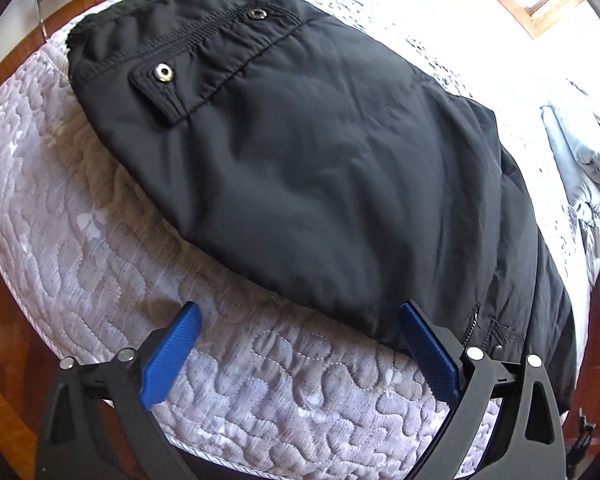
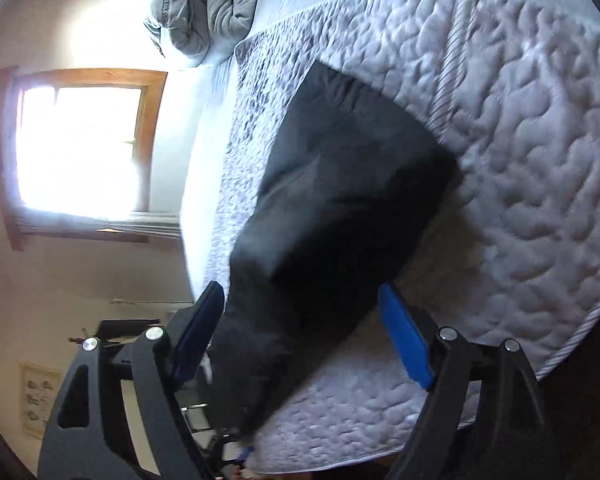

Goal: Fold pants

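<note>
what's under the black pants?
The black pants lie on the quilted mattress, whose surface shows around them. Whatever is directly beneath the fabric is covered. Both the left claw and right claw are open, not gripping.

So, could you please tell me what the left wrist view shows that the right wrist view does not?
Only the left wrist view shows the waistband snaps and the zipper. Only the right wrist view shows the whole window and a wall picture. Both show the black pants lying on the quilted mattress, a grey blanket, and an open tool: left, right.
</note>
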The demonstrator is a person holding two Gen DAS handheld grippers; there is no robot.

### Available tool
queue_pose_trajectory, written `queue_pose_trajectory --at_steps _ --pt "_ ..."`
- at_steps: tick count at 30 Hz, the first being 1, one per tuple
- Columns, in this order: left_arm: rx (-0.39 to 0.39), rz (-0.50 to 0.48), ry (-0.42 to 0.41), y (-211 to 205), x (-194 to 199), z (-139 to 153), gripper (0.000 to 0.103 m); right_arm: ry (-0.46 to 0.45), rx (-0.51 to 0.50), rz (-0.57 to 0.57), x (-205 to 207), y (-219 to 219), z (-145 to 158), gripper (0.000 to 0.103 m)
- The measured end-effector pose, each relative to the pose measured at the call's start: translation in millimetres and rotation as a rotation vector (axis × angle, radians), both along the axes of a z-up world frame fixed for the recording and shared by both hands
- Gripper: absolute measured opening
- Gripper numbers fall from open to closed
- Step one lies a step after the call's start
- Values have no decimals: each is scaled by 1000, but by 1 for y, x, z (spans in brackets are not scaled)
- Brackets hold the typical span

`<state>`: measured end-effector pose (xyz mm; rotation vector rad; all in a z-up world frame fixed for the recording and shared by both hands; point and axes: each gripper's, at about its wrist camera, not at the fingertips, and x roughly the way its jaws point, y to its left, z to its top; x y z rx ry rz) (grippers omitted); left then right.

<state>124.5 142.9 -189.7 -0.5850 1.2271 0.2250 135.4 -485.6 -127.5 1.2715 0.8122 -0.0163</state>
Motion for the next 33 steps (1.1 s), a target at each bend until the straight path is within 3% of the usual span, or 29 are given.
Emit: queue_pose_trajectory --at_steps 2,4,6,8,9,11,14,16,19,20,22,24,26,30,31,33 --pt "2 3 13 -2 2 -3 99 24 -33 -9 16 2 0 79" --pt "0 13 14 -2 5 -5 99 44 -46 -38 44 -1 -4 67" --pt "-3 19 19 -2 9 -7 99 98 -38 -37 70 -6 -12 30" --pt "-2 25 23 -2 13 -7 99 108 -41 -11 84 -7 -10 9" --pt "0 26 24 -2 16 -7 99 91 -80 11 89 -6 1 4" --pt "6 25 23 1 22 -7 99 1 -137 62 94 -3 26 2" --pt "21 12 30 2 33 -7 99 -97 -108 95 87 -8 43 2" --pt "28 5 33 6 44 -6 99 29 -197 113 87 -13 33 3" --pt "25 -6 33 8 51 -4 99 240 -330 176 89 -12 -4 27" --pt "22 -11 31 10 52 -4 99 265 -325 177 86 -10 -14 33" --pt "26 0 18 20 47 -2 99 232 -312 158 74 -7 -22 37" --pt "68 86 -6 46 43 2 99 216 -294 151 66 0 -24 56" --pt "81 184 -18 71 41 3 99 204 -282 165 64 8 -25 57" --pt "21 324 -30 122 50 -2 97 226 -262 166 71 16 -31 54" --pt "15 343 -36 130 55 -3 91 234 -249 155 70 19 -34 50" --pt "-15 323 -52 140 69 -3 77 243 -210 143 79 14 -36 31"
